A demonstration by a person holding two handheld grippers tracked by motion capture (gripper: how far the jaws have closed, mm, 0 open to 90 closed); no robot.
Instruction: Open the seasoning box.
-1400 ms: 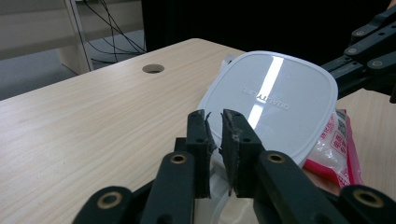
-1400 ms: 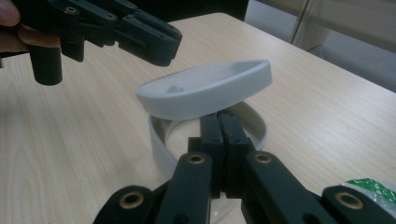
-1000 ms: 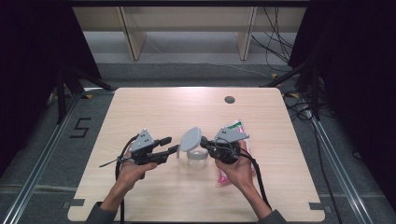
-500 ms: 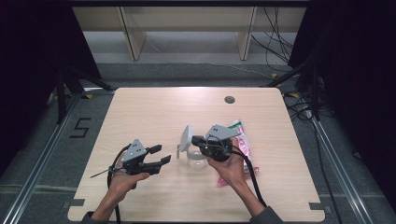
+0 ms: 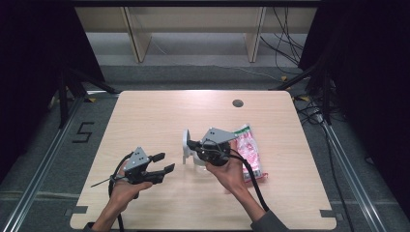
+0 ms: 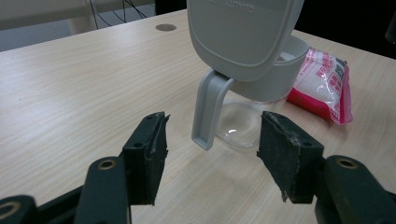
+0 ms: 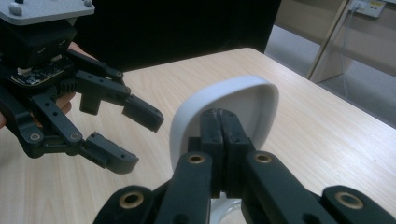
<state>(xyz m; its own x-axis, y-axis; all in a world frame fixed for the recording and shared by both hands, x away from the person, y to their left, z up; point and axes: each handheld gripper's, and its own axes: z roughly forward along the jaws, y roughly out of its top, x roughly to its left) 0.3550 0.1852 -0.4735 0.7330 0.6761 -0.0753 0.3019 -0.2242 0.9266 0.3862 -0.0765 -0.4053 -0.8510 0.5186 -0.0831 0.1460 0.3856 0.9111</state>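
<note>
The left gripper (image 5: 162, 164) sits low over the near left part of the table (image 5: 145, 116), and its jaws stand wide apart with nothing between them; they have just been opening. The left gripper view looks between them at a jar (image 6: 261, 100) with a clear round bottom and a grey top ring, standing on the wood. Its grey lid (image 6: 243, 32) is tipped up, and a grey clip (image 6: 208, 112) hangs down from it. From above, the jar (image 5: 199, 162) is near the middle of the table, mostly hidden by the right gripper (image 5: 190, 144). The right gripper view shows what the others cannot: its two jaws are squeezed together against the hollow inside of the lid (image 7: 219, 112), though I cannot tell just what they pinch. To the right of the jar lies a pink and white bag (image 5: 249, 150). The table is light wood with a small dark round hole (image 5: 237, 103) near the back. Around it are a grey floor, dark curtains, wires and a pale shelf (image 5: 193, 29).
</note>
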